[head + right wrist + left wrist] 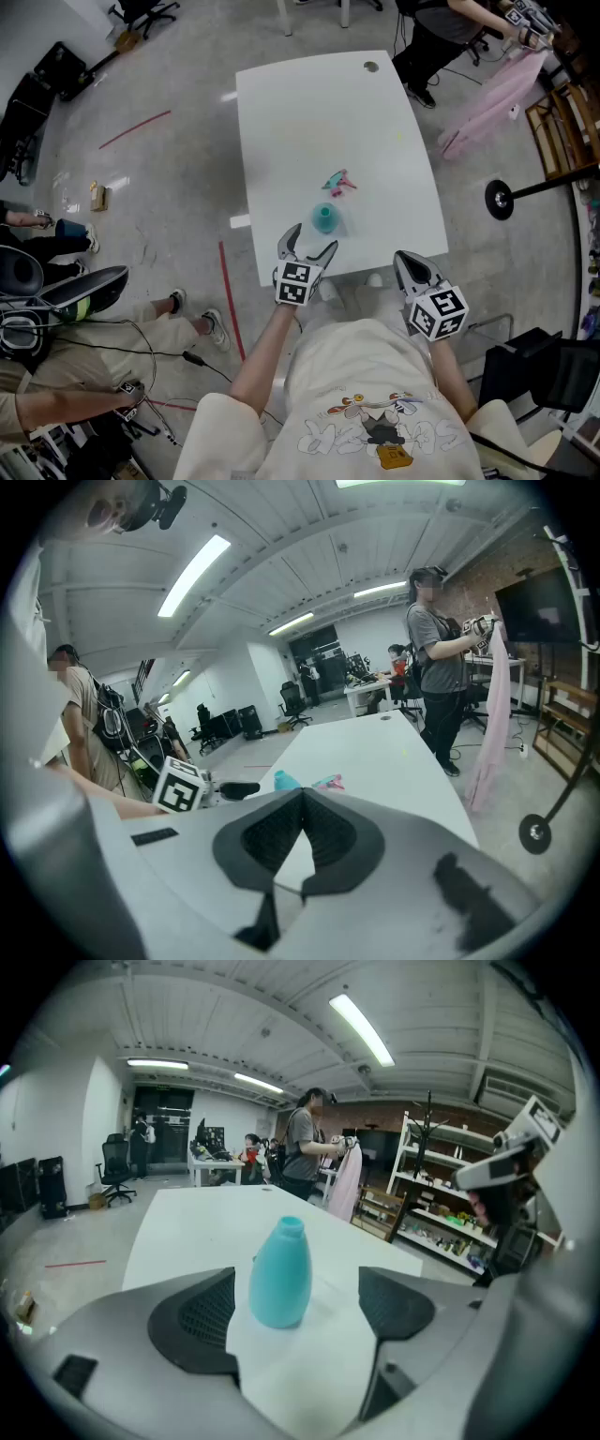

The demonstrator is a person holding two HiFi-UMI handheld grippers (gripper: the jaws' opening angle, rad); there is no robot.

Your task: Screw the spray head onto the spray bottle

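Left tongs [314,237] released, jaws wide; bottle [280,1274] upright on tabletop [309,112] just ahead, between jaw lines, untouched. Right tongs [410,258] clenched, empty, right of bottle. Spray head [339,181] lying just beyond bottle. Risk: off-centre squeeze tips light bottle, knocks it into spray head.

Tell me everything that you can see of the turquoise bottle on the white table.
The bottle is turquoise, smooth and plastic-looking, with a rounded body narrowing to a short open neck; nothing is screwed onto it. It stands upright on the white table, near the person's edge, touching only the tabletop. The left gripper is just before it, fingers wide apart and clear of it.
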